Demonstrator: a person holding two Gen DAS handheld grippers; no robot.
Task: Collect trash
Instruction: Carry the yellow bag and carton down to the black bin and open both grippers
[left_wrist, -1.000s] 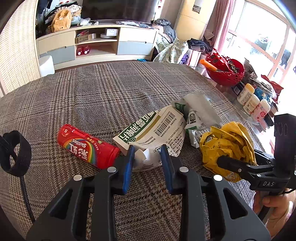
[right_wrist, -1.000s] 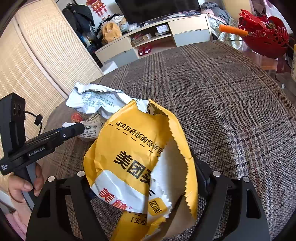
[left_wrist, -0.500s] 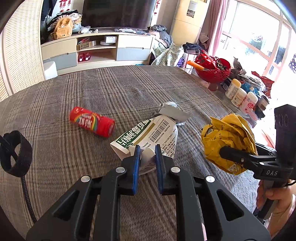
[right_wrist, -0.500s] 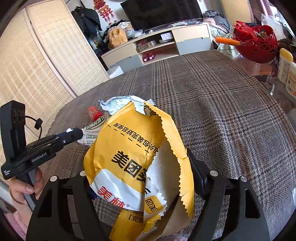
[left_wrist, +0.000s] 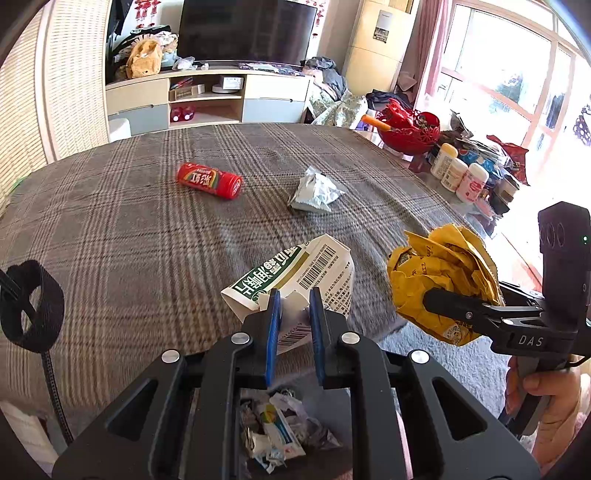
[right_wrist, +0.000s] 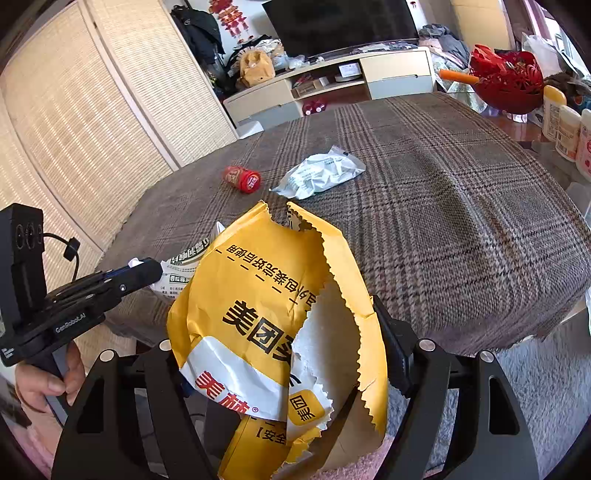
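Note:
My left gripper (left_wrist: 294, 314) is shut on a white and green paper package (left_wrist: 295, 273), held just past the near edge of the plaid table (left_wrist: 147, 240). Under it stands a bin with crumpled trash (left_wrist: 280, 432). My right gripper (right_wrist: 288, 354) is shut on a yellow paper bag (right_wrist: 266, 314) that hides most of its fingers. The left wrist view shows that bag (left_wrist: 439, 273) crumpled at the right. A red candy tube (left_wrist: 209, 181) and a silvery-white wrapper (left_wrist: 316, 192) lie on the cloth farther away.
A red basket (left_wrist: 406, 129) and several bottles (left_wrist: 458, 173) crowd a side table at the right. A TV cabinet (left_wrist: 207, 99) stands behind the table. A black strap (left_wrist: 31, 301) hangs at the left. Grey carpet (right_wrist: 535, 387) lies below the table edge.
Both grippers have drawn back toward the table's near edge with their loads. The left jaws tightened on the package and lifted it off the cloth. The bin has come into view.

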